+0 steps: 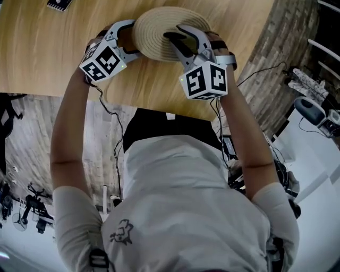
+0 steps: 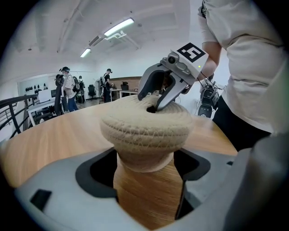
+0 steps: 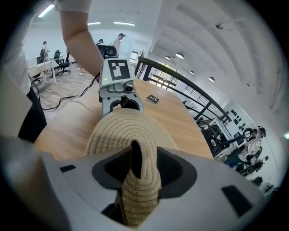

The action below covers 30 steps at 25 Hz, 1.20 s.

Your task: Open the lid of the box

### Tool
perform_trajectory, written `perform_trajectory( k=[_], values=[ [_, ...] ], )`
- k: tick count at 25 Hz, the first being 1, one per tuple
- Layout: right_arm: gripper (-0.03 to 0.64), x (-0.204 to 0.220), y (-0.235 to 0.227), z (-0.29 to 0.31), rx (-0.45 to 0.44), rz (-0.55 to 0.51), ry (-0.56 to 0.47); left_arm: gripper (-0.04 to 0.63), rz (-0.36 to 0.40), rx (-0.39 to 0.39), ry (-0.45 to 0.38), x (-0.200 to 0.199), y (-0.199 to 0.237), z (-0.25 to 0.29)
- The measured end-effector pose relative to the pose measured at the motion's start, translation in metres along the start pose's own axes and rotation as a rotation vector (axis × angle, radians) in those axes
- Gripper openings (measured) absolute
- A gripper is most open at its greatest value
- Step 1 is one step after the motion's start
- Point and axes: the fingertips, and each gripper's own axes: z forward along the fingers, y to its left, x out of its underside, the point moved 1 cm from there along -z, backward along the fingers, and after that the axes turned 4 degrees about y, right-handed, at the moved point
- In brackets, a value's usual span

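Right claw [image 1: 172,31] is closed down on the woven lid [image 1: 154,26], one jaw reaching over the top toward the dimple in its middle and the other outside the rim, so the weave is pinched between the pads; I read that as the grip I need to lift it. Left claw [image 1: 132,38] stands wide open on the opposite side, its jaws straddling the box [image 2: 144,158] without pressing it. I would judge it is there to steady the body while the lid comes off. From either claw, the box sits right at the fingertips on the table [image 1: 53,53], lid not yet raised. I count one box, one lid, two claws, and one small dark object [image 1: 58,4] well beyond the left claw
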Motion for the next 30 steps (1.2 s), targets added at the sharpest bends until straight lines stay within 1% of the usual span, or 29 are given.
perform_trajectory(
  k=[2, 5, 7, 10, 16, 21, 30],
  values=[
    [0.164, 0.0, 0.0, 0.003, 0.0, -0.015, -0.003, 0.382, 0.01, 0.006, -0.003, -0.003, 0.003, 0.004],
    [0.117, -0.003, 0.001, 0.009, 0.011, -0.051, -0.005, 0.38, 0.011, 0.014, -0.003, -0.003, 0.006, 0.006],
    [0.089, -0.005, 0.002, 0.012, 0.027, -0.082, -0.007, 0.38, 0.003, 0.014, -0.019, -0.004, 0.008, 0.005],
    [0.068, -0.006, 0.002, 0.014, 0.067, -0.123, -0.011, 0.377, -0.007, 0.014, -0.039, -0.005, 0.009, 0.004],
    [0.043, -0.005, 0.003, 0.015, 0.126, -0.178, -0.02, 0.365, -0.014, 0.017, -0.043, -0.003, 0.008, 0.004],
    [0.037, -0.007, 0.002, 0.012, 0.133, -0.172, -0.038, 0.36, -0.005, 0.013, -0.055, -0.006, 0.009, 0.003],
    [0.034, -0.014, -0.011, -0.01, 0.189, -0.122, -0.063, 0.353, -0.005, 0.016, -0.053, -0.005, 0.009, 0.003]
  ],
)
